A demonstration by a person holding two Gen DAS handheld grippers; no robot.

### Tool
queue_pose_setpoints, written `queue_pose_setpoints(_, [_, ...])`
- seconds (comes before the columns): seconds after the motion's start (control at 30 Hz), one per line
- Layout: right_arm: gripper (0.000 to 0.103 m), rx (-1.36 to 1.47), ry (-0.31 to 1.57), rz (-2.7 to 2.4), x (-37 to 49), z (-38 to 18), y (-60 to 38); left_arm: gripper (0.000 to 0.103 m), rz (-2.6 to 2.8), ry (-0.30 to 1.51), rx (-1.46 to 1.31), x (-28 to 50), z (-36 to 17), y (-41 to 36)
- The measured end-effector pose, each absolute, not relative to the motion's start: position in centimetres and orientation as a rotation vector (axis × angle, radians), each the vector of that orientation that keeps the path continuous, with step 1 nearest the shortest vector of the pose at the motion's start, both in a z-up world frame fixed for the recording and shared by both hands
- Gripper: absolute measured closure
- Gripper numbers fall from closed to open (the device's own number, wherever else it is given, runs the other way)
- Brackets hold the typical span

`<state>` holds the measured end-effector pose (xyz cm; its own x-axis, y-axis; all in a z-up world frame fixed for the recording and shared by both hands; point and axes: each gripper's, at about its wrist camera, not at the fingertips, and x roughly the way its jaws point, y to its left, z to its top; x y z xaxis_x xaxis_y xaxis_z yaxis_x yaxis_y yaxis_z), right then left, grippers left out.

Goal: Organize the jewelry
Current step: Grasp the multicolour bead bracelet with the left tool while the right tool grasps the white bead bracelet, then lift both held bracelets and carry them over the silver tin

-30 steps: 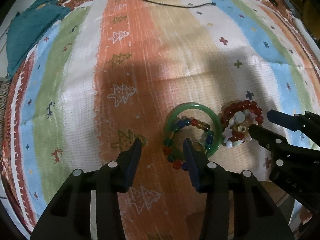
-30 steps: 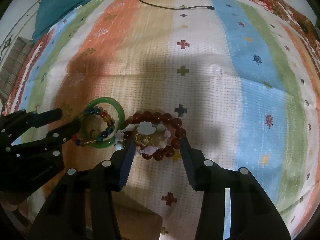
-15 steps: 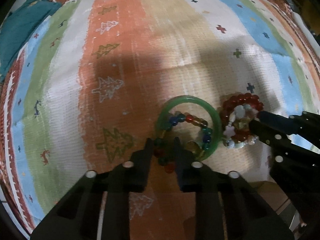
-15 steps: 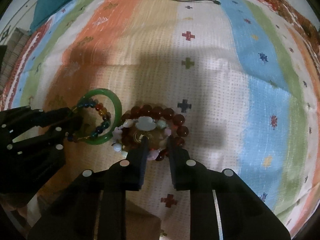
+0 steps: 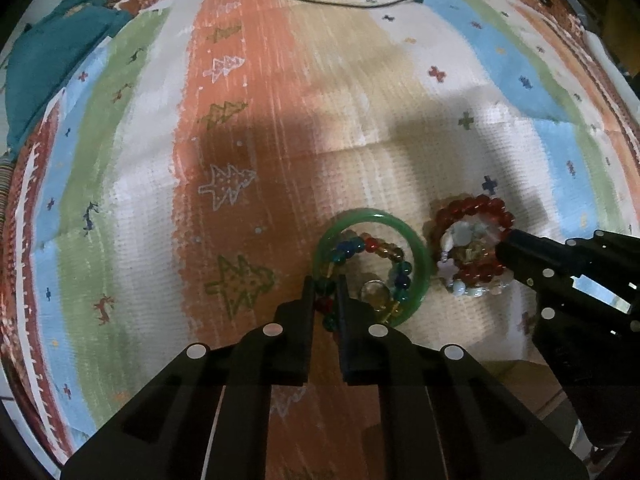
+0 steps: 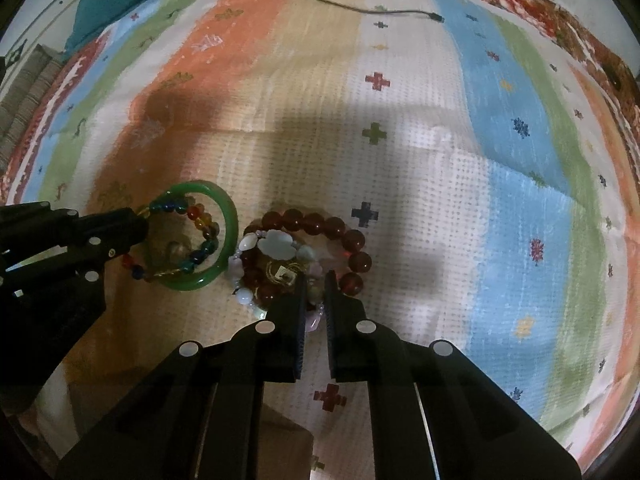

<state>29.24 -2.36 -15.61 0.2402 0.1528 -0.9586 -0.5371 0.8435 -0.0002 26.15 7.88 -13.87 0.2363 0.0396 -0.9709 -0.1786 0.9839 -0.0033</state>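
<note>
1. Since a second ago both sets of jaws have gone from standing wide over the jewelry to nearly closed, each now with beads between its fingers.
2. The left hand-held gripper is clenched on the multicoloured bead bracelet, pinching the strand's near-left part where red and green beads show between the fingers.
3. That bracelet lies mostly inside the green bangle, which rests flat on the striped rug, on the orange stripe's edge; the gripped section crosses the bangle's near-left rim.
4. The right hand-held gripper is closed on the second pile, just right of the bangle: a dark red bead bracelet wound around a pale bead bracelet with a white flower-shaped piece.
5. Which strand its fingers actually press is hard to tell; pale pinkish beads appear in the gap, with red ones beside the fingertips.
6. The two piles lie side by side, nearly touching, near the front of the rug.
7. A black cable runs across the rug's far end, and a teal cloth lies at the far left corner, both well apart from the jewelry.
</note>
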Motion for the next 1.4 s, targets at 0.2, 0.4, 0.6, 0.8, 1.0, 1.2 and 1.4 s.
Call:
queue_pose_setpoints(0.2, [0.093,-0.351,1.217,0.5,28.6,-14.3,-2.6,0.094,0.134,1.276,-0.137,25.2,-11.9,7.6])
queue_pose_setpoints(0.4, [0.093,-0.328,1.181,0.526,27.7,-12.4,-3.4,0.094,0.131,1.238,-0.147,24.4,-10.5,6.7])
queue_pose_setpoints(0.6, [0.093,-0.286,1.133,0.557,27.5,-10.6,-3.6,0.094,0.121,1.191,-0.158,23.9,-8.8,6.3])
queue_pose_setpoints(0.8, [0.093,-0.261,1.103,0.57,26.9,-9.3,-4.0,0.094,0.117,1.163,-0.172,23.3,-7.8,6.1])
queue_pose_setpoints(1.0, [0.093,-0.25,1.077,0.575,26.1,-8.5,-4.5,0.094,0.108,1.14,-0.172,22.4,-6.8,5.7])
queue_pose_setpoints(1.2, [0.093,-0.251,1.056,0.573,25.2,-7.7,-5.0,0.094,0.096,1.108,-0.176,21.4,-5.4,5.3])
queue_pose_setpoints(1.4, [0.093,-0.256,1.03,0.578,24.2,-6.8,-5.3,0.094,0.089,1.08,-0.178,20.3,-4.5,4.8])
